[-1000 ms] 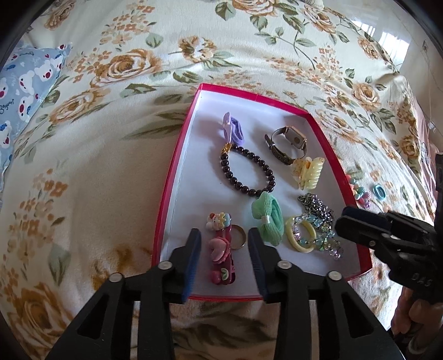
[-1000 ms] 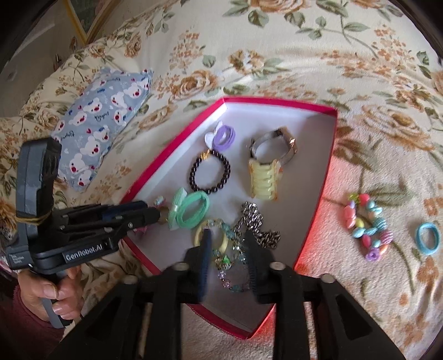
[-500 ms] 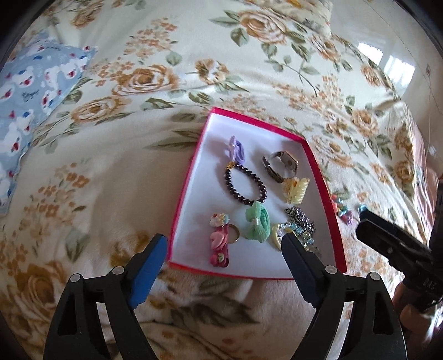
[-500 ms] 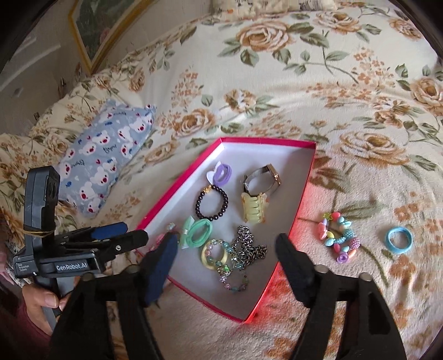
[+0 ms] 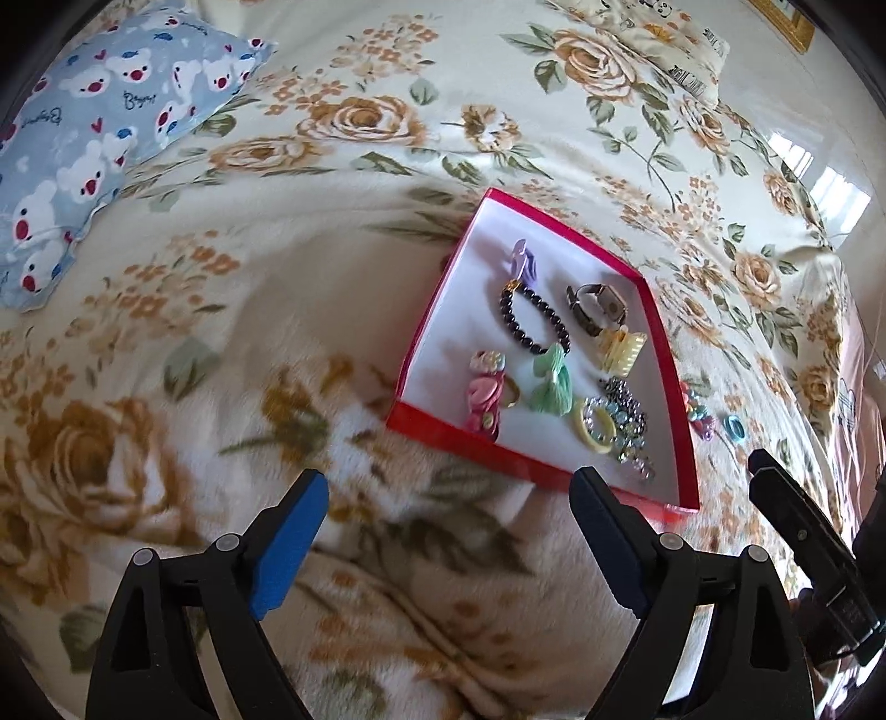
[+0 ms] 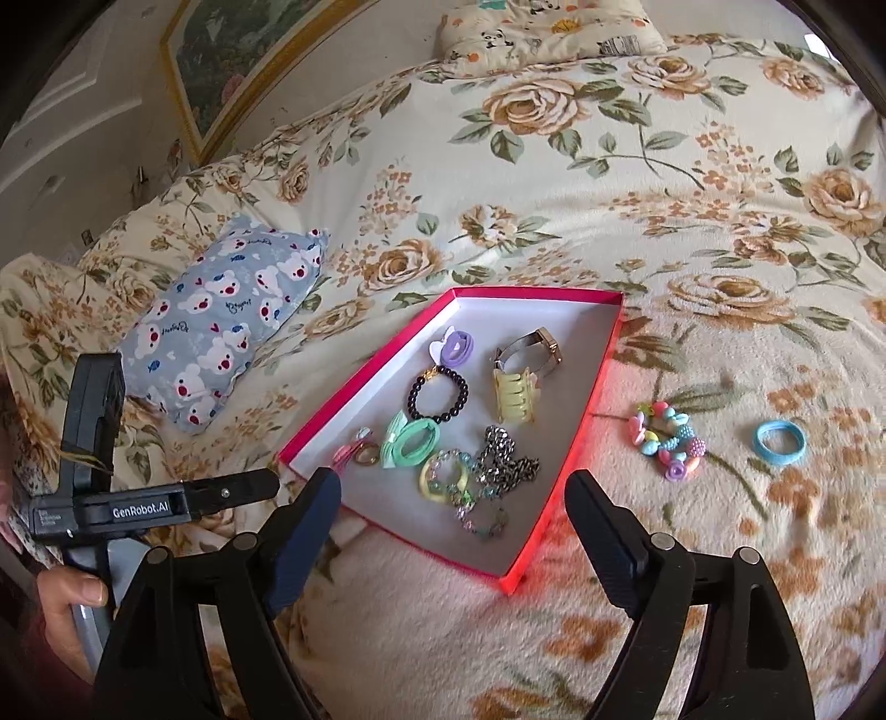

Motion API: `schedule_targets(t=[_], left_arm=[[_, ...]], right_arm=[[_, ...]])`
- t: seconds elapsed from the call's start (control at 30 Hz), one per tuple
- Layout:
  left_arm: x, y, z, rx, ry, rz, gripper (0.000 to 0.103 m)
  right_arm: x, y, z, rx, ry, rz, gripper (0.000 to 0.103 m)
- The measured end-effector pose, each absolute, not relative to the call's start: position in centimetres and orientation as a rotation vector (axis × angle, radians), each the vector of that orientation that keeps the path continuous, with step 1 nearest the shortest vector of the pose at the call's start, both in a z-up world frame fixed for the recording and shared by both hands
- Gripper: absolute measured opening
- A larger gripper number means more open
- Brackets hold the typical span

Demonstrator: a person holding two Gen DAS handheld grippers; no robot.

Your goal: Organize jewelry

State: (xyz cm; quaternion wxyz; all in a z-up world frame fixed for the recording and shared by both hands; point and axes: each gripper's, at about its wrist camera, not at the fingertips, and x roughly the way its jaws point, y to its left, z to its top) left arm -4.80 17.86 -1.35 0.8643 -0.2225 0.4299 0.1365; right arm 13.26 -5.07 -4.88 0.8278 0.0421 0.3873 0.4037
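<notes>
A red tray point(image 5: 437, 429) point(image 6: 587, 387) with a white floor lies on the floral bedspread. It holds a pink hair clip point(image 5: 483, 396), a green bow point(image 6: 407, 440), a dark bead bracelet point(image 6: 437, 394), a watch point(image 5: 598, 304), a yellow claw clip point(image 6: 515, 396), a chain point(image 6: 501, 459) and a clear bead bracelet point(image 6: 479, 512). A colourful bead bracelet point(image 6: 667, 443) and a blue hair tie point(image 6: 779, 441) lie on the bedspread right of the tray. My left gripper point(image 5: 448, 493) hangs before the tray's near edge, its jaws opening with nothing between them. My right gripper point(image 6: 454, 487) is the same, jaws opening and empty.
A blue bear-print pillow point(image 6: 221, 321) point(image 5: 99, 127) lies left of the tray. A panda-print pillow point(image 6: 542, 27) and a framed picture point(image 6: 249, 55) are at the far end. A hand point(image 6: 66, 598) holds the left gripper's handle at lower left.
Both grippers have spread wide and drawn back and up from the tray. The pink hair clip and the clear bead bracelet that were between the jaws now lie free in the tray.
</notes>
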Motion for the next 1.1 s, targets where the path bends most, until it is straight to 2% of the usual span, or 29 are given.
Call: schedule_targets(t=[0.23,0.43,0.5,0.6,0.7,1.1], left_arm=[[-5.8,16.6,-0.7,-0.405,0.908,0.312,0.093],[-7.0,14.7,2.0,-0.283,0.865,0.316,0.093],[-7.4,13.8,3.5,-0.233,0.832,0.302,0.094],[-7.9,12.7,6.0,-0.157,0.760,0.304,0.102],[-8.6,11.5,7.4,-0.079,0.684,0.352,0.102],[-8.8,9.5,3.3,-0.089,0.761,0.421,0.102]], right_arm=[[11.6,-5.2,-4.4,0.021,0.815,0.848,0.088],[11.2,-5.2,-2.1,-0.064,0.814,0.845,0.095],[11.6,-5.2,-0.3,-0.097,0.814,0.848,0.098],[12.0,-5.5,2.4,-0.114,0.762,0.841,0.103],[12.4,-5.8,4.2,-0.106,0.708,0.807,0.103],[11.5,-5.6,-1.9,-0.064,0.750,0.765,0.103]])
